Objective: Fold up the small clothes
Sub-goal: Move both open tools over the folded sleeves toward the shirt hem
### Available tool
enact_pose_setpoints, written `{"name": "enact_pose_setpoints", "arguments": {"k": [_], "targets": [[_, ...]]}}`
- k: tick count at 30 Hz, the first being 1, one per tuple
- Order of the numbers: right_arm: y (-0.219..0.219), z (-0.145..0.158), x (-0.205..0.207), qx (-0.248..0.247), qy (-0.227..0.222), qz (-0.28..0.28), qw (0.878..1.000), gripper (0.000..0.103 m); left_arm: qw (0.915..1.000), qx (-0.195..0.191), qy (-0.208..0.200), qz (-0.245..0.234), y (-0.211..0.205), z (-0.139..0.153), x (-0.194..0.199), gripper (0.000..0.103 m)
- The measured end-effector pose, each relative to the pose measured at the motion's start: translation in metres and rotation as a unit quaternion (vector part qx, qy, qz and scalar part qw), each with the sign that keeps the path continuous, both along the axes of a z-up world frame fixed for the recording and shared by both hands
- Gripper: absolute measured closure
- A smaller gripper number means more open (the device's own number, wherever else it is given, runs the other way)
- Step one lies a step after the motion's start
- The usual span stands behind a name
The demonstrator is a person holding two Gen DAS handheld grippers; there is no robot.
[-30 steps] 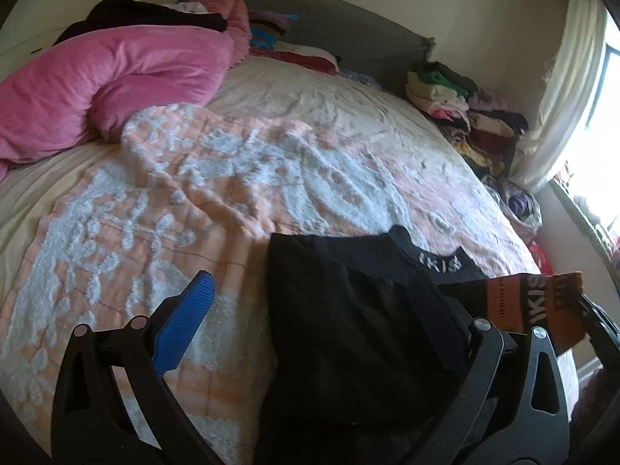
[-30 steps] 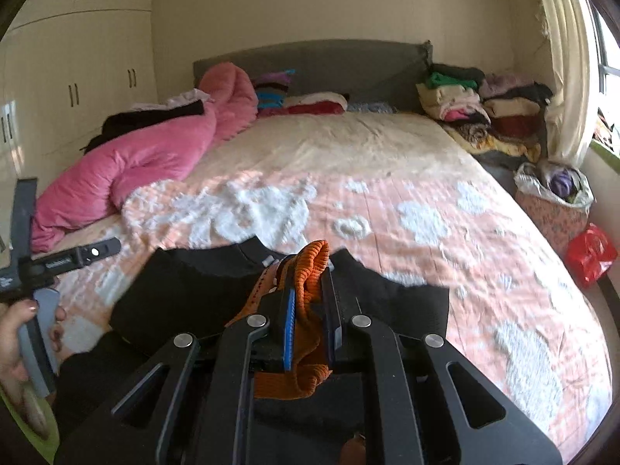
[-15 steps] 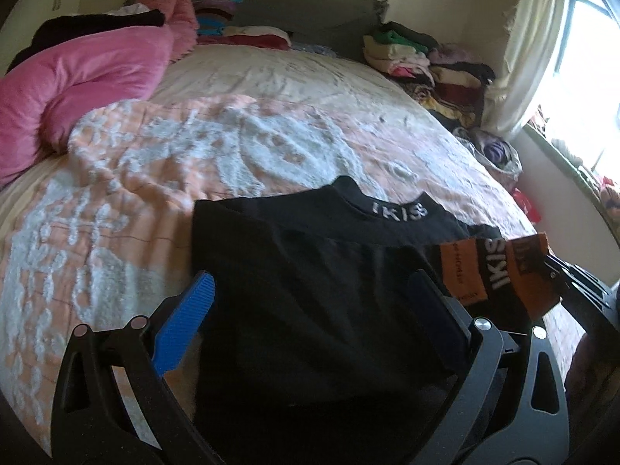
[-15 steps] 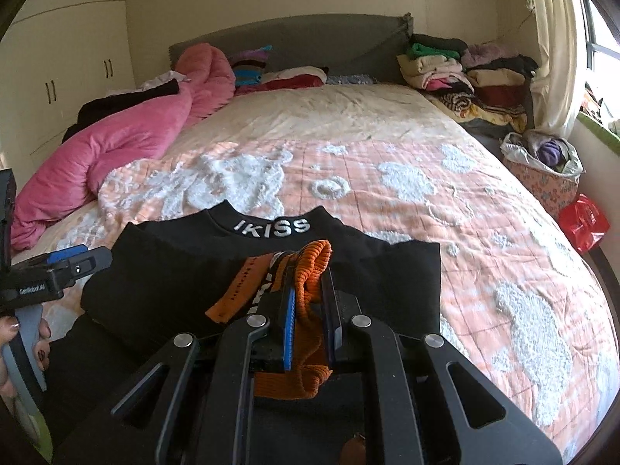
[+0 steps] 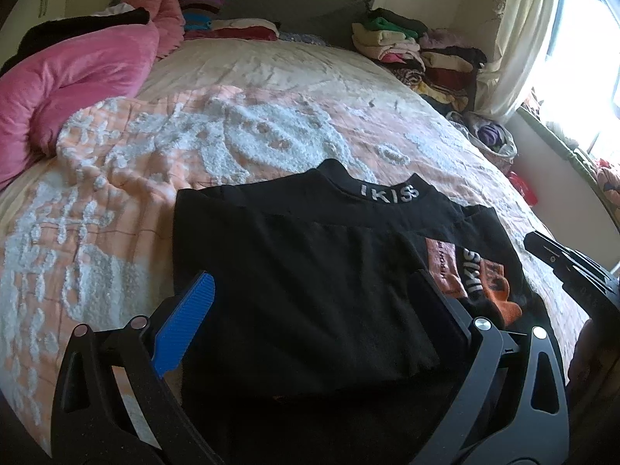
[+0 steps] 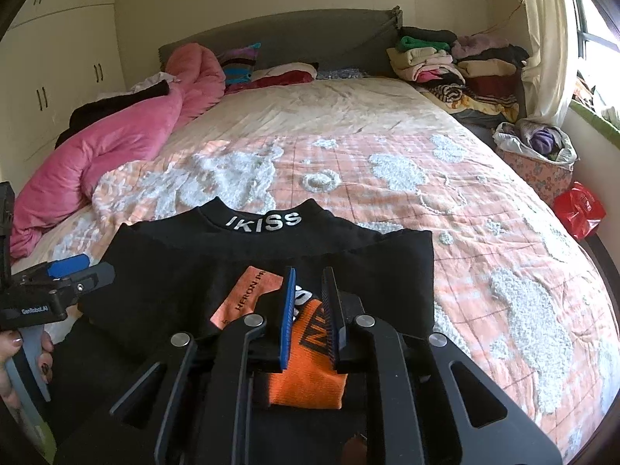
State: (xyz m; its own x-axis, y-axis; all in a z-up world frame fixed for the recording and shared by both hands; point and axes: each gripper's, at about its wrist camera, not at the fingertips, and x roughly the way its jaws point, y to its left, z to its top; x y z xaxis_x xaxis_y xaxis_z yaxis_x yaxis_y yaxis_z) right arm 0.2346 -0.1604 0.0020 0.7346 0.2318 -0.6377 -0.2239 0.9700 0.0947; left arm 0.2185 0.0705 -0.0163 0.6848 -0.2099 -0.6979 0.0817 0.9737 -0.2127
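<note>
Black top [image 6: 155, 271], folded to a rough rectangle, lies flat on the near part of the bed, its collar at the far edge with white lettering [image 6: 267, 221] facing up. An orange cuff [image 6: 310, 379] with dark print lies on top of the garment's near right portion.

Right gripper [image 6: 308, 275] points down over that cuff. Its jaws have just been opening and now stand narrowly parted, with the cuff lying between and beneath them. The pads appear clear of the cloth, though the steep angle leaves this uncertain.

Left gripper [image 5: 312, 277] stands over the near left portion of the black top with its fingers spread wide and released, nothing grasped. One blue pad [image 5: 186, 325] sits beyond the garment's left edge; the other finger is over the dark cloth beside the cuff. A hand [image 6: 11, 352] with dark nail polish holds this gripper's handle at the left edge of the right wrist view.

Peach bedspread [image 6: 465, 232] with raised white patches lies under the top. A pink duvet [image 6: 116, 147] is bunched along the far left. Folded clothes [image 6: 445, 62] are stacked at the far right by the grey headboard [image 6: 310, 35]. A red bag [image 6: 577, 209] sits off the bed's right side, and cream wardrobe doors [image 6: 58, 58] line the left wall
</note>
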Motion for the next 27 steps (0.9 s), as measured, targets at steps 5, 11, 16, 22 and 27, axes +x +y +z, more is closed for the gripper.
{"name": "enact_pose_setpoints", "arguments": {"k": [5,11,16,22,27], "targets": [[0.014,-0.009,-0.004,-0.001,0.021,0.025,0.999,0.081,0.9996,0.008,0.014,-0.023,-0.009,-0.003,-0.001,0.031],[0.037,-0.021,-0.009,-0.004,0.048,0.06,0.997,0.077,0.9964,0.021,0.069,-0.045,-0.013,-0.024,0.003,0.048],[0.056,-0.029,-0.009,-0.007,0.063,0.083,0.994,0.071,0.9952,0.014,0.088,-0.039,-0.007,-0.034,0.002,0.05],[0.058,-0.039,-0.007,-0.017,0.085,0.084,0.993,0.07,0.9951,0.024,0.087,-0.04,-0.009,-0.034,0.0,0.05],[0.051,-0.055,-0.001,-0.03,0.12,0.067,0.99,0.069,0.995,0.026,0.088,-0.041,-0.01,-0.034,0.0,0.05]]}}
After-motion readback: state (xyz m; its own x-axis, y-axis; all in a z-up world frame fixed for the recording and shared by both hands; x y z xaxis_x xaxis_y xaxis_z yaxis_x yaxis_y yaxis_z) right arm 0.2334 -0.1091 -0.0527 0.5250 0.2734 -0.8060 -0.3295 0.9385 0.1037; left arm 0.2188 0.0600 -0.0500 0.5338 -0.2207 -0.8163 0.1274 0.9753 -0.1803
